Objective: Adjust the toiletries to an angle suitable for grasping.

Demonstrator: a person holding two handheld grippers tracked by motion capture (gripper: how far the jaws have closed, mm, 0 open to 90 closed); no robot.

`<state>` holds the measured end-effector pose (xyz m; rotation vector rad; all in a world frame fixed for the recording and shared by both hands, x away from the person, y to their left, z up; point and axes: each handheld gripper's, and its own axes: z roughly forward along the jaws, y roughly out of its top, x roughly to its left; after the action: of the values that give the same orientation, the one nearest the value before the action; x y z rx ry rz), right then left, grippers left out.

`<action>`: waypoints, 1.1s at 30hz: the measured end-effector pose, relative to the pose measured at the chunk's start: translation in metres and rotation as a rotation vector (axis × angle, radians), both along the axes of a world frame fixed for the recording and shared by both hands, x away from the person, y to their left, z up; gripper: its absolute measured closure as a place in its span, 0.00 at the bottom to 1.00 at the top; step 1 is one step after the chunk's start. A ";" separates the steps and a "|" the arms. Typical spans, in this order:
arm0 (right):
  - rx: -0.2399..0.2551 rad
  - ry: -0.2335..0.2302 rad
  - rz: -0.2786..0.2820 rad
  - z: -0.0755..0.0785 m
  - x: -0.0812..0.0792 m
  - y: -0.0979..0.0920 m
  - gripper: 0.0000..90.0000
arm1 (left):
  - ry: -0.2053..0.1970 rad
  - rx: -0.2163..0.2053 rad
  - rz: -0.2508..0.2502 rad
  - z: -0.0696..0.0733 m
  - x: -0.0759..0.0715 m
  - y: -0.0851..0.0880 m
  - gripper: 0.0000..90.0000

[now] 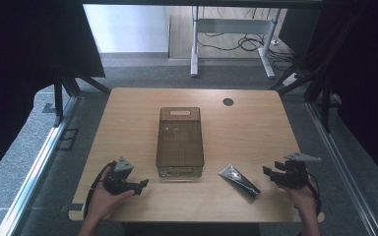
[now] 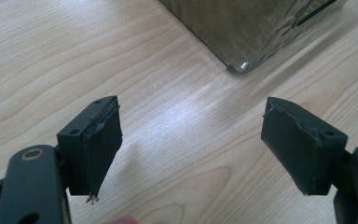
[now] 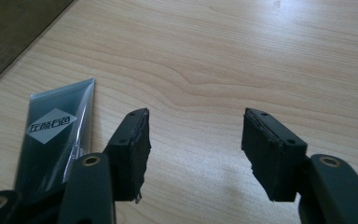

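A dark tube [image 1: 239, 180] with a flat silver crimped end lies on the wooden table [image 1: 128, 118] at the front right; in the right gripper view the tube [image 3: 56, 135] shows a white diamond label, just left of the jaws. A smoky see-through bin [image 1: 180, 141] with handle slots stands in the middle; its corner [image 2: 242, 32] is in the left gripper view. My left gripper [image 1: 143, 185] rests open near the front edge, left of the bin. My right gripper [image 1: 267, 170] is open too, just right of the tube, with bare wood between its fingers.
A round cable hole [image 1: 228, 102] sits at the table's far right. Beyond the table are grey floor, a white desk frame [image 1: 231, 44] with cables, and dark curtains on both sides. Bare wood lies around the bin.
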<state>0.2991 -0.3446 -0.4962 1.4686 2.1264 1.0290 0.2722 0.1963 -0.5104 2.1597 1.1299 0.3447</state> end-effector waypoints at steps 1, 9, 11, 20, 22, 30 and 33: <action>-0.002 -0.001 0.005 0.001 -0.001 0.000 0.48 | 0.000 0.008 -0.005 0.000 0.000 0.000 0.23; -0.016 0.007 0.036 0.005 -0.002 0.001 0.55 | 0.009 0.014 -0.002 -0.002 0.001 -0.001 0.23; -0.017 0.020 0.040 0.007 0.000 0.003 0.57 | 0.012 0.007 -0.007 -0.002 0.000 0.000 0.23; -0.089 0.124 0.151 0.028 0.014 0.020 0.72 | -0.003 -0.034 0.030 0.007 0.000 0.016 0.23; -0.125 0.154 0.180 0.034 0.018 0.025 0.78 | -0.007 -0.037 0.022 0.008 -0.001 0.015 0.23; -0.240 0.281 0.284 0.053 0.027 0.047 0.95 | -0.008 -0.031 -0.011 0.010 -0.004 0.005 0.23; -0.261 0.341 0.319 0.057 0.027 0.053 0.98 | 0.000 -0.026 -0.016 0.007 -0.003 0.003 0.23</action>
<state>0.3266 -0.2921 -0.4392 1.2758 2.6840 0.5909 0.2691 0.1994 -0.5033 2.1447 1.1108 0.3212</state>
